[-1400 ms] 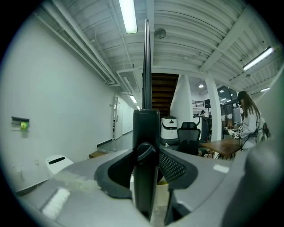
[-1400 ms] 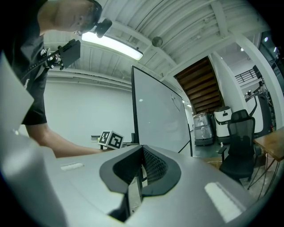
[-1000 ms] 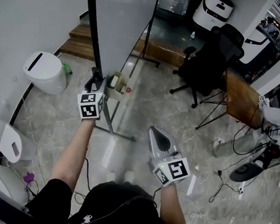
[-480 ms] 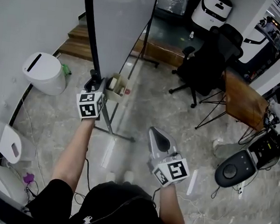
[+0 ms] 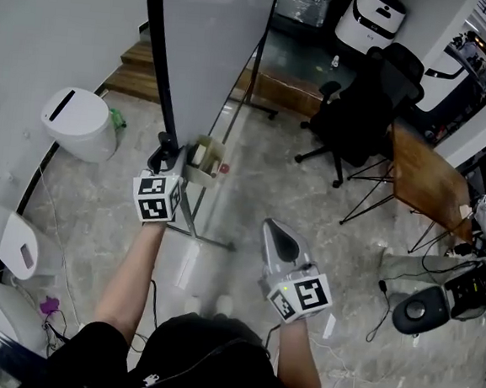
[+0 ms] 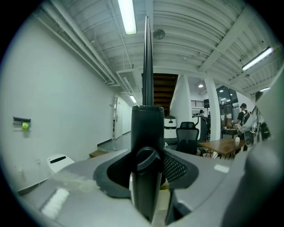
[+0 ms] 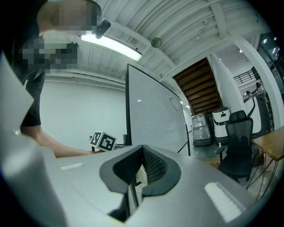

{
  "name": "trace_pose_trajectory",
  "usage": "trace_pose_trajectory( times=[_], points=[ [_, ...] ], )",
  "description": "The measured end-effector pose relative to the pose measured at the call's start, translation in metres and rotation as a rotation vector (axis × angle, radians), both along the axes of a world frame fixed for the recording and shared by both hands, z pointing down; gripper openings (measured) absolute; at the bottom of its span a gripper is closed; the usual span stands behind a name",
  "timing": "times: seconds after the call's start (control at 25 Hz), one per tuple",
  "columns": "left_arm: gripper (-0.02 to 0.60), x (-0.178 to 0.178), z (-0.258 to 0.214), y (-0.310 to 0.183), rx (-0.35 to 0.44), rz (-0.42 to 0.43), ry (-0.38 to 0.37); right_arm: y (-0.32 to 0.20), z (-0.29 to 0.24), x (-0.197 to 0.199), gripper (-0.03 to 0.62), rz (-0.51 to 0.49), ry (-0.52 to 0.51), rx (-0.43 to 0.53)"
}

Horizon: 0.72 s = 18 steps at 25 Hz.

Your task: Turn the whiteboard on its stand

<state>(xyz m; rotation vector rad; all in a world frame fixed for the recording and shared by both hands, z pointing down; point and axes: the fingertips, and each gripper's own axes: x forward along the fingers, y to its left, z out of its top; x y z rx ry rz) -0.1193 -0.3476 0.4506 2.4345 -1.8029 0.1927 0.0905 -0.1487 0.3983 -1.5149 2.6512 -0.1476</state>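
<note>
Two claws are in play. The left claw [image 5: 164,152] is seen clamped on the black frame edge [image 5: 158,55] of the whiteboard [image 5: 216,43], low down, just beside the marker tray [image 5: 205,162]. The right claw [image 5: 275,232] is held shut and empty, well apart from the board, above the marble floor [image 5: 269,183]. The whiteboard is stood upright on its stand [image 5: 192,218]. A white bin [image 5: 78,124] is spotted to its left, a black office chair [image 5: 370,99] to its right.
</note>
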Motion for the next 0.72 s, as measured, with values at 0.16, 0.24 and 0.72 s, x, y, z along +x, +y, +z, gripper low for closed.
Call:
trace_pose_trajectory(
  times=[0.16,0.24,0.72],
  points=[
    [0.196,-0.003,0.001,0.014,-0.008,0.004,-0.001,0.0,-0.005,-0.011,0.008,-0.025,-0.004,0.014],
    [0.196,-0.006,0.003,0.023,-0.01,0.006,-0.001,0.004,-0.005,-0.019,0.008,-0.038,-0.006,0.02],
    [0.199,-0.025,0.005,0.07,-0.014,0.035,-0.019,0.012,-0.007,-0.036,0.008,-0.06,-0.009,0.033]
  ],
)
